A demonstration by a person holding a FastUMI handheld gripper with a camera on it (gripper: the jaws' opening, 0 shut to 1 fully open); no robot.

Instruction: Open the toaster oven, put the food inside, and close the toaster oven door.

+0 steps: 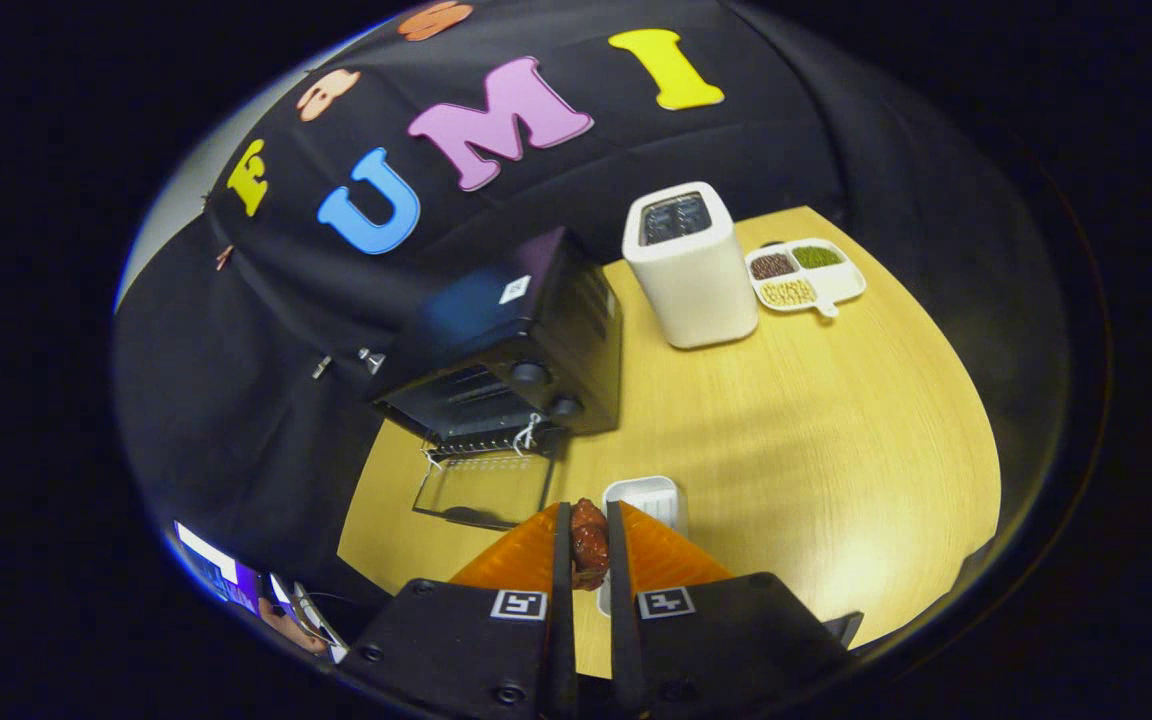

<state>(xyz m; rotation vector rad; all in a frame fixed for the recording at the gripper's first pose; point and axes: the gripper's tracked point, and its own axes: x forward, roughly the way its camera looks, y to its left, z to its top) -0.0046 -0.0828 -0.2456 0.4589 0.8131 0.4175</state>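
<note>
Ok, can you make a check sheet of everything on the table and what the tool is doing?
Surface: wooden table, bare in the middle.
Job's things: toaster oven, door folded down open; reddish-brown food.
Clutter: white toaster; divided dish of grains; white tray just beyond the fingers.
Tool: both orange fingers pressed on the food, above the tray.
Cables: white string on the oven's front.
Surroundings: black cloth wall.

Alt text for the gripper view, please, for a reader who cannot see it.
The gripper is shut on a reddish-brown piece of food, held above a white tray on a wooden table. Beyond the fingers, a black toaster oven stands with its glass door folded down open; a white toaster and a divided dish sit farther back.
</note>
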